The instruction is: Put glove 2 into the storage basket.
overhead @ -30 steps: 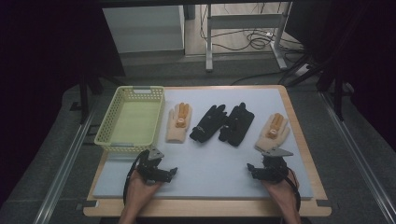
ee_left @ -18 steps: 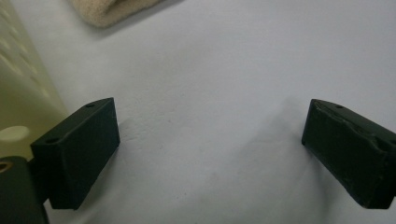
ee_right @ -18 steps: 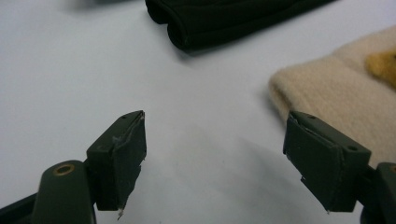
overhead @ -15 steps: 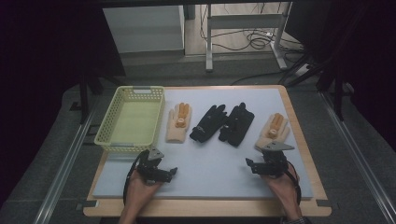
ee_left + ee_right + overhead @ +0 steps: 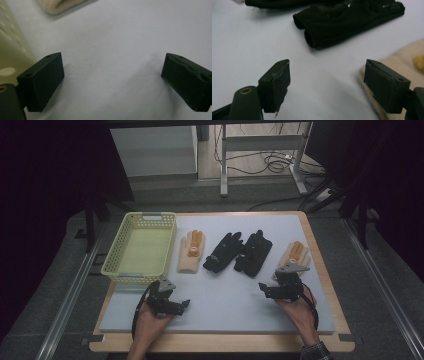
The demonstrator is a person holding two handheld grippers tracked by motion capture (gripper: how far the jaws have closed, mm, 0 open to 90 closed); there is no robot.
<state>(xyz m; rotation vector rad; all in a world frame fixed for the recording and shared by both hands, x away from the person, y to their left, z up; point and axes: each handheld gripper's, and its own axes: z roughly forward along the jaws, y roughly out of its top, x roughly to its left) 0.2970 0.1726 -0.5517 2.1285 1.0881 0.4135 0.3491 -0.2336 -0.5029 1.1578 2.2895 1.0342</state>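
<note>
The beige glove (image 5: 294,256) with orange fingers lies flat near the right edge of the counter (image 5: 320,270), cuff toward the near edge. The right tool (image 5: 274,290) sits at that cuff. In the right gripper view its jaws stand wide apart and grasp nothing, and one jaw overlaps the cuff's edge (image 5: 387,75); whether it touches the fabric cannot be told. The bare grey mat (image 5: 249,45) lies between the jaws.

Just left of that glove lies a black glove (image 5: 255,252), its open cuff facing the right tool. A second black glove (image 5: 224,251) lies beside it, the two touching or nearly so. Further left, a second beige glove (image 5: 191,252) with orange fingers lies just beside the basket.

The yellow-green mesh basket (image 5: 112,265) stands at the far left corner of the mat.

The left tool (image 5: 172,306) rests near the near edge, just in front of the basket. In the left gripper view its jaws are released, spread wide over bare mat and gripping nothing. The second beige glove's cuff (image 5: 58,6) shows at the top of that view, well apart from the jaws, and the basket's wall (image 5: 11,47) lies at the left.

A hand holds each tool from the near edge.
</note>
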